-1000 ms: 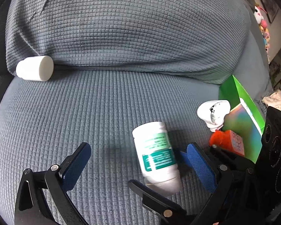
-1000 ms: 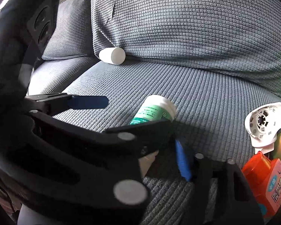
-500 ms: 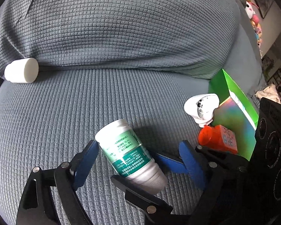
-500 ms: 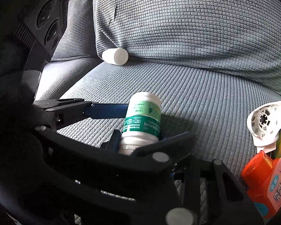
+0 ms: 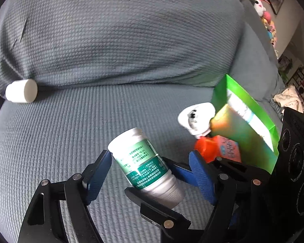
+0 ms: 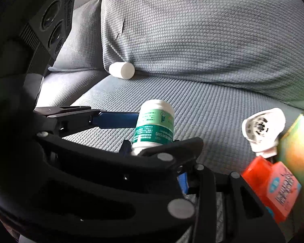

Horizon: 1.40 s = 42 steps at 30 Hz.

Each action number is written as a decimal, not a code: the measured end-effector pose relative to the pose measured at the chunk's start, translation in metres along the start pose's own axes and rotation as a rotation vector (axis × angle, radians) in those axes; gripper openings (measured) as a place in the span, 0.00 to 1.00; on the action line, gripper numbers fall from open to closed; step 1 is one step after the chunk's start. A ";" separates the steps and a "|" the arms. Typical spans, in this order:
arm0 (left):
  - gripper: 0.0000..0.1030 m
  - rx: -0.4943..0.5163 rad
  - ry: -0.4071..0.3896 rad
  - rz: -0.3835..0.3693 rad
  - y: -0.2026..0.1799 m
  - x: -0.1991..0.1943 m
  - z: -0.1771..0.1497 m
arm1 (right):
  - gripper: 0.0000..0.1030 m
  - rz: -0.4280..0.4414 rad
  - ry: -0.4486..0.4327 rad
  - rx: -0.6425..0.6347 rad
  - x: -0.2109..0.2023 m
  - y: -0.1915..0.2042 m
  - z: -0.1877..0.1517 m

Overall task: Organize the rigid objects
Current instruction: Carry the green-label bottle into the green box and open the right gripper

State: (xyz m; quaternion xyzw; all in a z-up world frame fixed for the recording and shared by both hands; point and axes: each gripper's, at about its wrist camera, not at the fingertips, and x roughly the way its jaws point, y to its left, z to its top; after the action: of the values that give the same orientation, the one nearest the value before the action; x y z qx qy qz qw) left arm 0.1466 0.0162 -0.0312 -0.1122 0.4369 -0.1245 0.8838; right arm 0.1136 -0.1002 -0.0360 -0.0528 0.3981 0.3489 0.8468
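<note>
The white bottle [image 5: 146, 166] with a green label, tilted, is clamped by its neck in the right gripper [image 5: 173, 184]; the left gripper [image 5: 150, 176] straddles it, closing, pads not touching.

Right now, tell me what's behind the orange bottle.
Behind the orange bottle stands a green box, with a white sprayer head at its top. The box's lower part is covered.

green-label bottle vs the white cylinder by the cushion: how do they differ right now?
The green-label bottle is held up off the seat, its neck gripped by the right gripper; the white cylinder lies loose on its side against the back cushion. The bottle carries a printed label; the cylinder is plain white. Both are round white plastic.
</note>
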 end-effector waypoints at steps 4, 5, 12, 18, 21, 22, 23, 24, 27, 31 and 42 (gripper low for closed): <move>0.77 0.038 -0.017 -0.003 -0.025 -0.006 0.005 | 0.40 -0.013 -0.031 0.006 -0.019 -0.008 0.000; 0.77 0.044 -0.019 -0.004 -0.028 -0.006 0.005 | 0.40 -0.016 -0.038 0.010 -0.022 -0.010 0.000; 0.77 0.108 -0.042 -0.024 -0.072 -0.011 0.014 | 0.40 -0.035 -0.101 0.018 -0.061 -0.032 -0.003; 0.77 0.163 -0.064 -0.052 -0.124 -0.007 0.024 | 0.40 -0.073 -0.151 0.041 -0.101 -0.059 -0.008; 0.77 0.186 -0.064 -0.068 -0.145 -0.002 0.026 | 0.40 -0.096 -0.167 0.052 -0.117 -0.075 -0.011; 0.77 0.196 -0.062 -0.077 -0.157 0.001 0.027 | 0.40 -0.109 -0.173 0.060 -0.124 -0.083 -0.014; 0.77 0.203 -0.060 -0.082 -0.164 0.004 0.028 | 0.40 -0.115 -0.175 0.063 -0.128 -0.088 -0.015; 0.77 0.210 -0.058 -0.086 -0.171 0.007 0.028 | 0.40 -0.125 -0.179 0.071 -0.132 -0.094 -0.016; 0.77 0.228 -0.049 -0.113 -0.194 0.019 0.031 | 0.40 -0.152 -0.185 0.094 -0.145 -0.114 -0.021; 0.77 0.238 -0.024 -0.151 -0.217 0.034 0.032 | 0.40 -0.175 -0.189 0.141 -0.160 -0.144 -0.031; 0.77 0.252 0.040 -0.181 -0.254 0.075 0.035 | 0.41 -0.222 -0.165 0.229 -0.162 -0.192 -0.046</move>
State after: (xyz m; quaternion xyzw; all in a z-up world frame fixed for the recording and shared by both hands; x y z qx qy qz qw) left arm 0.1875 -0.2445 0.0117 -0.0368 0.4233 -0.2597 0.8672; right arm 0.1346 -0.3504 0.0116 0.0293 0.3560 0.2087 0.9104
